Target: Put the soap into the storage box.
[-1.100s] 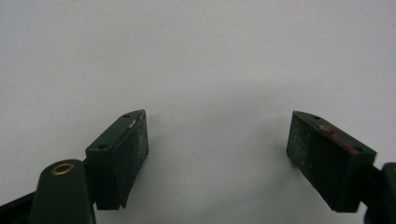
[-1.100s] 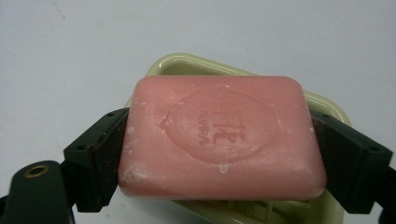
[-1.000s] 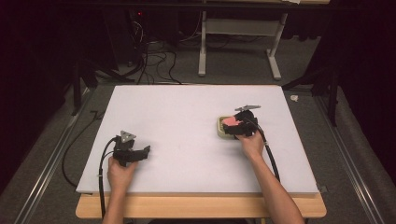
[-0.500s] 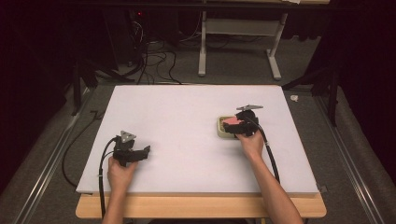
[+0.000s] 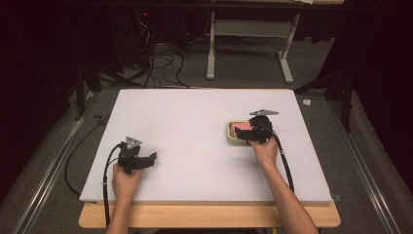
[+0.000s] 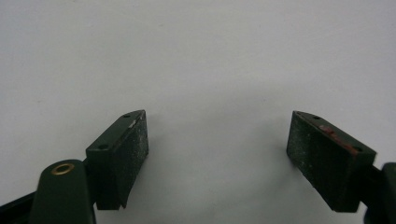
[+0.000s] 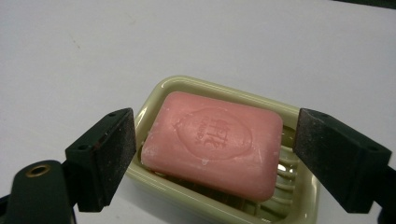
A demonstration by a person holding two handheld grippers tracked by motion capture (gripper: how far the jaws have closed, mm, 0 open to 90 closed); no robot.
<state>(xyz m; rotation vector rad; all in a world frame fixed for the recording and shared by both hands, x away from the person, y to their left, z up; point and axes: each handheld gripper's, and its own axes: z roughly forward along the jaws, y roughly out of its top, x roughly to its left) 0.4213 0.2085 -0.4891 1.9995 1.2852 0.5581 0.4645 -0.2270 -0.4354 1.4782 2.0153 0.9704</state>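
A white board [image 5: 195, 126] covers the wooden table [image 5: 209, 215]. Beyond its far edge, a grey metal stand [image 5: 248, 34] rests on the carpet, black cables [image 5: 156, 63] tangled beside it.

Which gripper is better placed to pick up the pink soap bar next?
Right. The right gripper stands open astride the soap bar in its dish; the left gripper rests far away on bare table.

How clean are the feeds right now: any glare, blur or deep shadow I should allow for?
High view: white table evenly lit, surroundings nearly black, detail soft. Right gripper view: pink soap sharp enough to show its stamp, small highlights on the dish ribs, near pads slightly soft. Left gripper view: faint shadow between the open left gripper jaws, no glare.
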